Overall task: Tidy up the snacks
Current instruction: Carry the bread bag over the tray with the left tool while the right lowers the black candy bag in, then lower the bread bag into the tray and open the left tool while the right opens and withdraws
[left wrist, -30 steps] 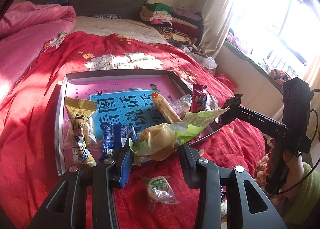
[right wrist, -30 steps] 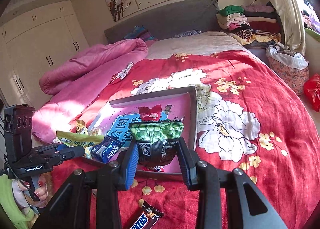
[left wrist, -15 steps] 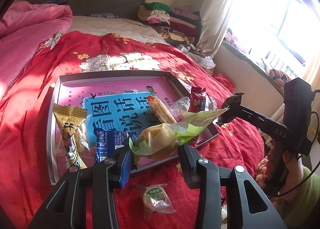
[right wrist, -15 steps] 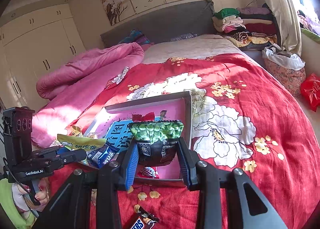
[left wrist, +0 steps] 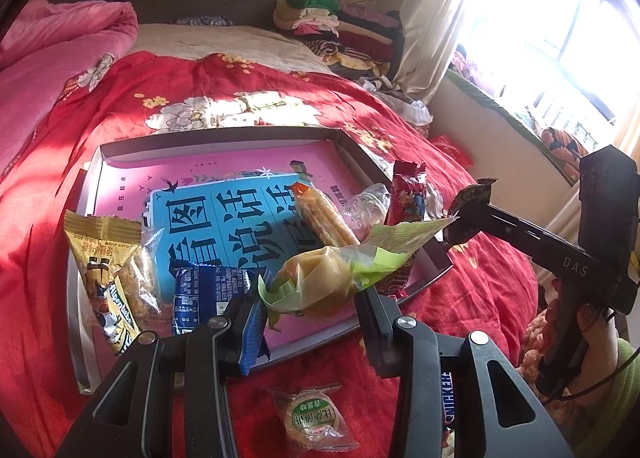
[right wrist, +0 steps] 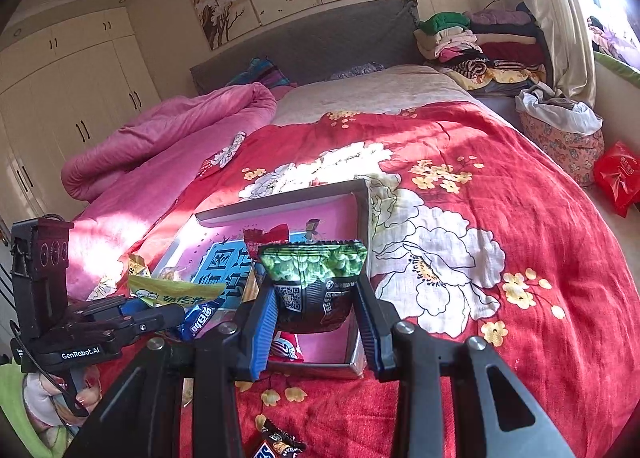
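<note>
Both grippers clamp packets, left gripper [left wrist: 310,298] a pastry [left wrist: 320,282], right gripper [right wrist: 316,312] peas [right wrist: 314,282]; crinkly wrappers risk slipping short of the tray [left wrist: 224,139].

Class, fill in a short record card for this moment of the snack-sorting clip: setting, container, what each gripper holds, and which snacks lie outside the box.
Setting: red floral bedspread on a bed
Container: shallow grey box, pink printed bottom
Left gripper: shut on a clear and light-green pastry packet, above the box's near edge
Right gripper: shut on a green pea packet, above the box's near corner
In box: yellow packet, blue packet, long biscuit stick
Outside box: round cake packet, Snickers bar
</note>
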`<move>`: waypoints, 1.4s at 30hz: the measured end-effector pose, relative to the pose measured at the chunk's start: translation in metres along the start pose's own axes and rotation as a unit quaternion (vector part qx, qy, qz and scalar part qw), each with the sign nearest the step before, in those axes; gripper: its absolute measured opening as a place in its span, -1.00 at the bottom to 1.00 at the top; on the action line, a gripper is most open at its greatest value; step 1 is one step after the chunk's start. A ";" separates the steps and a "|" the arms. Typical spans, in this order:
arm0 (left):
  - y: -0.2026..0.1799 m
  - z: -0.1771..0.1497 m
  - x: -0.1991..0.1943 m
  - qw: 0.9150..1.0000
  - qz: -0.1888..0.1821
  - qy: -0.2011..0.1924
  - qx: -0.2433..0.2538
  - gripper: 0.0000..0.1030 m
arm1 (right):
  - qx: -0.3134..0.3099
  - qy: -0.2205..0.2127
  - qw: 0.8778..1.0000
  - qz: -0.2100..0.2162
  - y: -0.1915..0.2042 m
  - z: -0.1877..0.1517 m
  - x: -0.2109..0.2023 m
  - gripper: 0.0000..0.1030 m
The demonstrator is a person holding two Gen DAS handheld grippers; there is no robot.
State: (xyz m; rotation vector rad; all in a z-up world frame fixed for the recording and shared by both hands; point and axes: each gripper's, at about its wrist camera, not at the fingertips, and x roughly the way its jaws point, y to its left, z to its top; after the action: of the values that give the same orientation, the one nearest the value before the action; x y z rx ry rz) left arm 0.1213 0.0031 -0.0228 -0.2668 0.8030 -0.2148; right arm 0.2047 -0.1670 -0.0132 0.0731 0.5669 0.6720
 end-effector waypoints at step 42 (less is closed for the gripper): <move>0.001 -0.007 0.024 0.999 0.007 0.049 -0.002 -0.04 | -0.025 0.048 0.999 -0.004 0.012 -0.014 0.021 0.01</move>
State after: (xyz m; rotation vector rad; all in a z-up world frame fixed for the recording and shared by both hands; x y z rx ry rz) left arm 0.1325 -0.0039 -0.0445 -0.2559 0.9019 -0.2145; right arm 0.2041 -0.1469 -0.0319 -0.0086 0.6420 0.6839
